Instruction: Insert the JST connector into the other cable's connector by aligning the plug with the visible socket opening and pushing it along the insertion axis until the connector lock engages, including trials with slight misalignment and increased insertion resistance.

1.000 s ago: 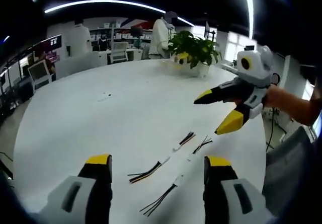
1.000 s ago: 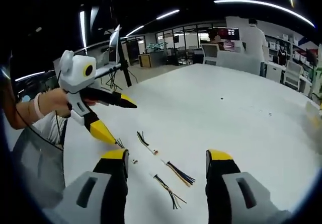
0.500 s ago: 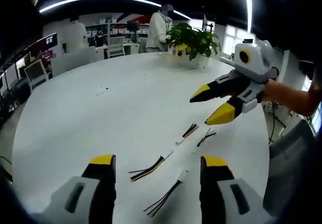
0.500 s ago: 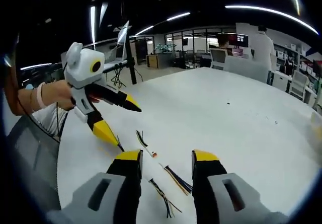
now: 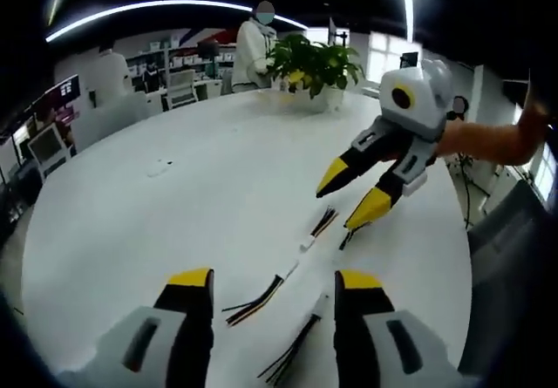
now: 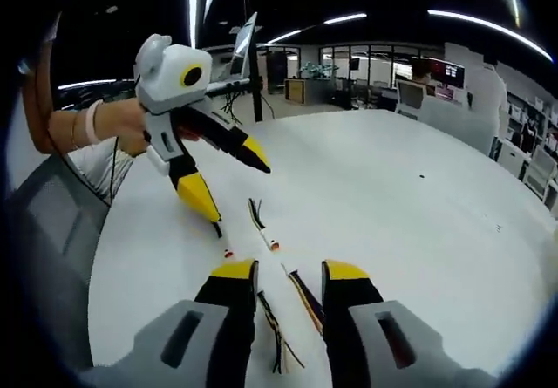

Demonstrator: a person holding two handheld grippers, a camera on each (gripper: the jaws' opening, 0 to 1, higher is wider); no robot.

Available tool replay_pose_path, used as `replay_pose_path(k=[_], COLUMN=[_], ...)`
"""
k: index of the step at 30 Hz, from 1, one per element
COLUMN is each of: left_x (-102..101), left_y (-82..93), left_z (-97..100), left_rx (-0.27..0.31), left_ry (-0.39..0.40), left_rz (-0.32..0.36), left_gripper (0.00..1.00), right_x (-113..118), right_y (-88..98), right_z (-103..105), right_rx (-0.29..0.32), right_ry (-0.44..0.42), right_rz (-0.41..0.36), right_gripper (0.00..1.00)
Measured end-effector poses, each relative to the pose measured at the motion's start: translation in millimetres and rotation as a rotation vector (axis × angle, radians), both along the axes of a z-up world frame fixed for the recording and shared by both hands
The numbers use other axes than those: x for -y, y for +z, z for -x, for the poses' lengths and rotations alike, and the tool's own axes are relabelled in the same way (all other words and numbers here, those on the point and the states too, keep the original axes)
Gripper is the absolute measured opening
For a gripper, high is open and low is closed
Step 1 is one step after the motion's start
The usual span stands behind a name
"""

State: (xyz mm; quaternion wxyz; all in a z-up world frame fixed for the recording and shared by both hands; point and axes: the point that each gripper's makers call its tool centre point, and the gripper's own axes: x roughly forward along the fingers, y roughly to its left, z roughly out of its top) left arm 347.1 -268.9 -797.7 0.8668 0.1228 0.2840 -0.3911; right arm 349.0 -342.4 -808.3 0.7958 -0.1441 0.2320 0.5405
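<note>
Two wired cables with white connectors, one (image 5: 283, 276) and the other (image 5: 305, 327), are laid side by side on the white desk (image 5: 174, 196). Left tongs (image 5: 275, 288) are held spread above them. Right tongs (image 6: 279, 275) are also parted, nothing pinched.

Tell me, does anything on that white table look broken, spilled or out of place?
Nothing stands out. Two short cables with coloured wires lie loose and unjoined on the round white table, with no spill or visible damage.
</note>
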Motion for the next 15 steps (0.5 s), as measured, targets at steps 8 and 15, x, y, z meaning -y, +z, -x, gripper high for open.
replay_pose_path(k=[8, 15], left_x=[6.8, 7.1], left_y=[2.6, -9.8], left_z=[-5.0, -9.8], left_rx=[0.056, 0.051], left_ry=[-0.088, -0.124], left_rz=[0.009, -0.014], left_gripper=[0.37, 0.30], right_x=[-3.0, -2.6], right_y=[-9.9, -12.7], right_z=[-3.4, -6.1], right_rx=[-0.003, -0.006], right_ry=[0.050, 0.074], right_rz=[0.011, 0.010], right_gripper=[0.23, 0.22])
